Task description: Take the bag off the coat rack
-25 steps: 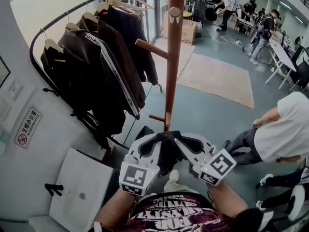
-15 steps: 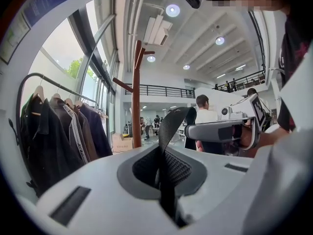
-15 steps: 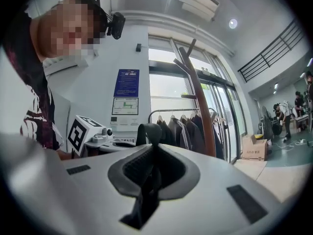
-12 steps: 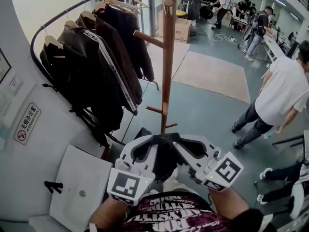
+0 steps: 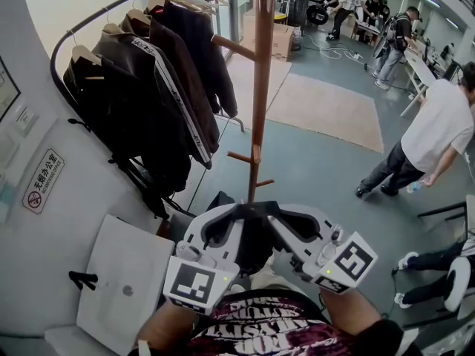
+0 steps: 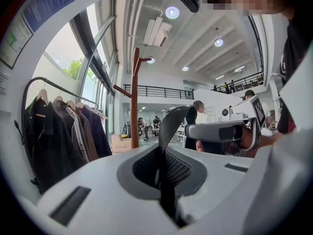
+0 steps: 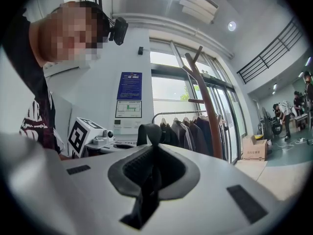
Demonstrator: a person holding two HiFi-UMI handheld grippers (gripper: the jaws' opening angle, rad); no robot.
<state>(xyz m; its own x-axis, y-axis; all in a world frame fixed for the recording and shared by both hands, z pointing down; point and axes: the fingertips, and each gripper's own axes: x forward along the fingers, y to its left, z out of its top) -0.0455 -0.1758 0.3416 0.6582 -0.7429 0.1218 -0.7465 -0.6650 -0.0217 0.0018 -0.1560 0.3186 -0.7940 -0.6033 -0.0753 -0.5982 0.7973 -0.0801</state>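
The black bag [image 5: 252, 247] hangs off the rack, close to my body, between my two grippers. Its black strap [image 5: 256, 208] arches from one to the other. My left gripper [image 5: 236, 213] is shut on the strap [image 6: 171, 126], which runs down between its jaws. My right gripper [image 5: 279, 213] is shut on the other end of the strap [image 7: 149, 133]. The wooden coat rack [image 5: 260, 102] stands just beyond them, and its pegs carry nothing in view. Much of the bag's body is hidden behind the grippers.
A curved clothes rail with several dark jackets [image 5: 148, 87] stands at the left. A white panel [image 5: 122, 288] lies at lower left by the wall. A person in a white shirt [image 5: 438, 132] stands at the right. A tan rug [image 5: 326, 110] and cardboard box [image 5: 278, 39] lie farther back.
The grippers, still holding the strap, have drawn slightly nearer my body. The person in white at the right has stood up from a crouch and stepped away.
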